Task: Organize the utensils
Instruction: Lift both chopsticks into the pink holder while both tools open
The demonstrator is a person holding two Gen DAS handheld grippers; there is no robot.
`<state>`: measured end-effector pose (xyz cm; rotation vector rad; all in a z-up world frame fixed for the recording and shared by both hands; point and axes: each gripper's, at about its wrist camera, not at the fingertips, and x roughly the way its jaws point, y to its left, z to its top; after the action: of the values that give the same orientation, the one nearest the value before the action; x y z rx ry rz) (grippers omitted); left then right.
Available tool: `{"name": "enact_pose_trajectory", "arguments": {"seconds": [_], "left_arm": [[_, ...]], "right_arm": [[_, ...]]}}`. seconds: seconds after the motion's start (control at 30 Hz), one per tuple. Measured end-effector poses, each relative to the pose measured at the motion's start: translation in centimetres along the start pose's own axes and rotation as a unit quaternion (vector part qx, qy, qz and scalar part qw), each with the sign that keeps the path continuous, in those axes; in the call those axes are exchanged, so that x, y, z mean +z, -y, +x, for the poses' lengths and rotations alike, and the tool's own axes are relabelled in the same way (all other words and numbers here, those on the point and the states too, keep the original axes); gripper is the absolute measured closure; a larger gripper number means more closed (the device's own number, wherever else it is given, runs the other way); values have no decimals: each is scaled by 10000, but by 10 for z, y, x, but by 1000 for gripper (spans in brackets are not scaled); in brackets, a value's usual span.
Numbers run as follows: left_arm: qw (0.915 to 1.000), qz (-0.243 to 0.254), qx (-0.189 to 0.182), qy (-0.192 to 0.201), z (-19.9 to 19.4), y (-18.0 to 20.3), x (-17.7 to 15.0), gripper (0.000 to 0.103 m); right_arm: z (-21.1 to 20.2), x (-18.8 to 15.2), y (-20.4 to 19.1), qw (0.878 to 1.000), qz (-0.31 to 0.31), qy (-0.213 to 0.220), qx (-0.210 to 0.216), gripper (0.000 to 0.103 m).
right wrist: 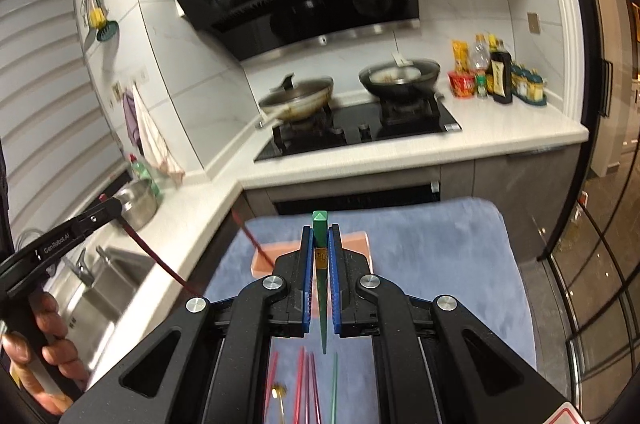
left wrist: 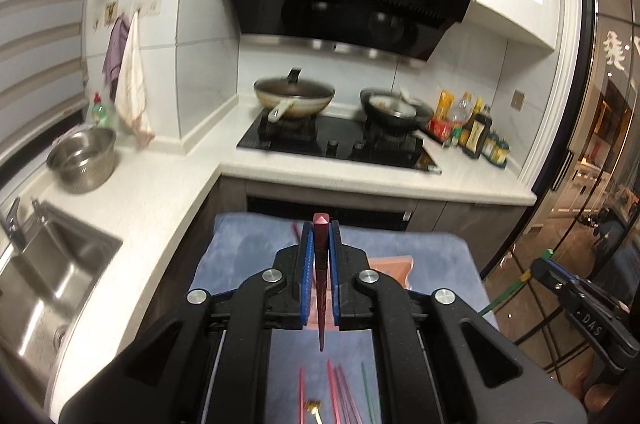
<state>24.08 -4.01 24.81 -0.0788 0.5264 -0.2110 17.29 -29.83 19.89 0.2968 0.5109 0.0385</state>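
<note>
Both tools are loaded. The left gripper has its blue pads closed on a dark red chopstick, and the right gripper is clamped the same way on a green chopstick. Each stick runs lengthwise between the jaws, its square butt poking out past the tips and its thin point trailing back toward the camera. From the right wrist view the red stick can also be seen on the left, slanting down from the other tool over the counter edge.

Both are lifted above the blue towel, which covers a surface just near the stove counter. At the far end of the towel sits a pinkish tray — likely where the sticks belong, though I can't see inside it. More loose chopsticks, red and one green, lie on the near part of the towel, beside a small gold-headed utensil I can't identify.

These sticks look light, rigid and smooth-lacquered, so I'd expect them to swivel or slide if pinched only at one spot. The long grip along the thick upper half seems sound; the tapered end would give the pads little to bite on. Sticks lying flat on soft pile will likely want a low, shallow approach.
</note>
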Motion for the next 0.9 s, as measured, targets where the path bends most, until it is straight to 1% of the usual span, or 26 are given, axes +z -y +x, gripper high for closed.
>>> {"name": "enact_pose_trajectory", "arguments": {"seconds": [0.13, 0.23, 0.33, 0.47, 0.6, 0.73, 0.9], "left_arm": [[9999, -60, -49, 102, 20, 8, 27, 96], [9999, -44, -43, 107, 38, 12, 40, 96], [10000, -30, -16, 54, 58, 13, 44, 96], [9999, -64, 2, -93, 85, 8, 40, 96], [9995, -86, 55, -306, 112, 2, 31, 96], [9987, -144, 44, -478, 132, -3, 22, 96], [9977, -143, 88, -660, 150, -3, 12, 96]], "right_arm": [[18, 28, -7, 9999, -2, 138, 21, 96], [39, 49, -11, 9998, 57, 187, 56, 96], [62, 57, -13, 9998, 66, 161, 32, 96], [95, 56, -12, 9999, 106, -27, 17, 96], [125, 46, -7, 9995, 146, -278, -18, 96], [147, 36, -1, 9986, 222, -475, -29, 96], [163, 26, 3, 9976, 255, -640, -62, 96]]}}
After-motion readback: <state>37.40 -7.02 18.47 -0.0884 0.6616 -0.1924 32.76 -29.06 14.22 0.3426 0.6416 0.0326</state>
